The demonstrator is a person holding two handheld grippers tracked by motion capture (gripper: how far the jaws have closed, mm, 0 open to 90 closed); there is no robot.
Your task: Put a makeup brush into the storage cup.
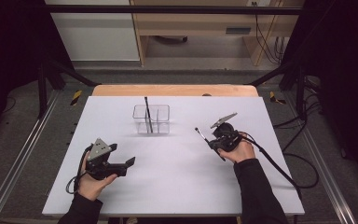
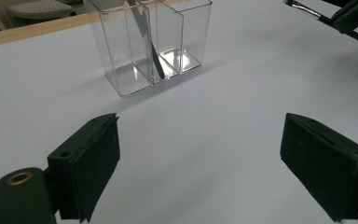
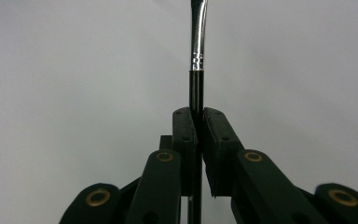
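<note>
A clear divided organizer (image 1: 158,113) (image 2: 193,32) stands at the back middle of the white table (image 1: 177,172). A thin dark brush (image 1: 147,112) (image 2: 153,51) leans upright in one of its compartments. My left gripper (image 1: 121,155) (image 2: 203,126) rests low at the front left, open, with nothing between its jaws, and it faces the organizer. My right gripper (image 1: 213,141) (image 3: 197,112) is at the right, lifted off the table and shut on a slim black-handled brush (image 1: 200,134) (image 3: 196,51) with a silver ferrule. That brush sticks out toward the organizer.
The table's wooden far edge (image 1: 175,89) lies behind the organizer. Cables (image 1: 279,170) trail from the right gripper over the table's right side. In the left gripper view, the right gripper (image 2: 354,14) shows at the top right.
</note>
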